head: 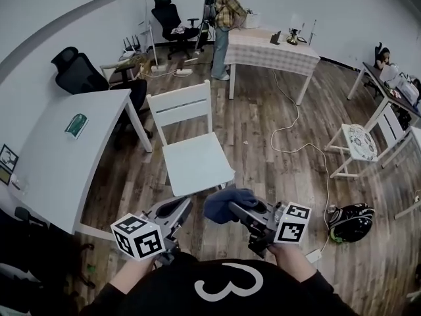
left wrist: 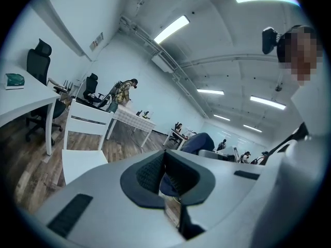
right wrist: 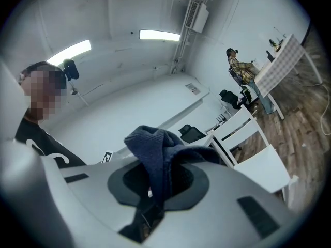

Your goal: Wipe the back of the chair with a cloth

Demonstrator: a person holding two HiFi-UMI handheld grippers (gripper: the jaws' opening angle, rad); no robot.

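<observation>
Dark wood-plank floor (head: pixel 263 150) carries everything. White slat-back wooden chair (head: pixel 196 160) stands on it near centre, just beside long white worktop (head: pixel 66 170) at left; flat green packet (head: pixel 76 124) lies on that worktop, away from its edges. Black office chair (head: pixel 82 78) stands behind that worktop, by the wall. Farther back, checked-cloth worktop (head: pixel 270 51) stands on white legs, small items on its far end, too small to tell. Thin white cable (head: pixel 326 183) snakes across the boards to the right. Black-and-white rounded object (head: pixel 350 220) sits on the floor near it. Low white stand with patterned top (head: pixel 360 142) is at right.
</observation>
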